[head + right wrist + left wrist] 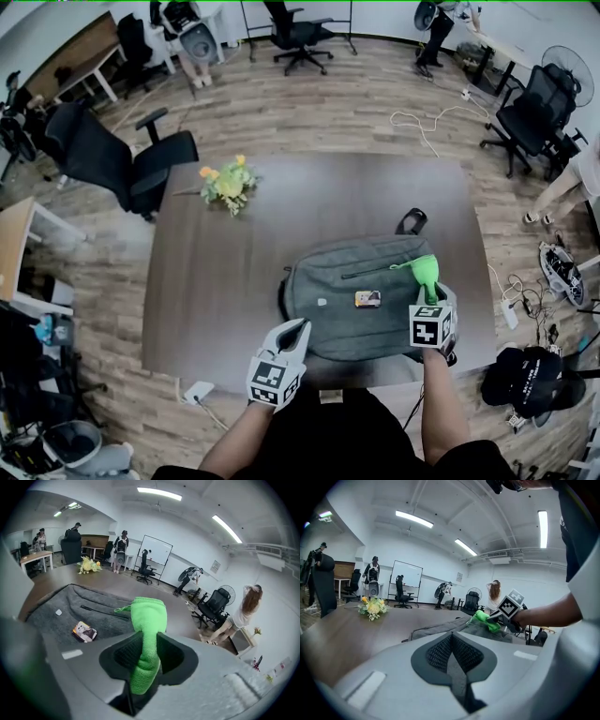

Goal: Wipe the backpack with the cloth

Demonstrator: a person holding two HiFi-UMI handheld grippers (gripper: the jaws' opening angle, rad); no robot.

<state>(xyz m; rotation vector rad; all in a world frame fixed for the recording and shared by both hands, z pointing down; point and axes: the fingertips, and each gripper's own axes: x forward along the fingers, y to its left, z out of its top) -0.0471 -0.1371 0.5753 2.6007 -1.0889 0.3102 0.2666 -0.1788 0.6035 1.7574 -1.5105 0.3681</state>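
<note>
A grey backpack (pixel 361 295) lies flat on the dark table (pixel 225 281), near its front right. A small picture tag (pixel 367 299) sits on its front panel. My right gripper (pixel 429 302) is shut on a green cloth (pixel 425 272), held over the backpack's right side. In the right gripper view the green cloth (pixel 147 639) sticks up from between the jaws, with the backpack (pixel 75 613) below left. My left gripper (pixel 297 335) hovers at the backpack's near left corner, jaws closed with nothing between them. The left gripper view shows the backpack (pixel 445 627) and the cloth (pixel 485 619) ahead.
A bunch of yellow flowers (pixel 228 184) lies at the table's far left. A black office chair (pixel 122 159) stands left of the table. Cables (pixel 427 122) run over the wooden floor. Bags and gear (pixel 534 380) lie right. People stand at the room's far end.
</note>
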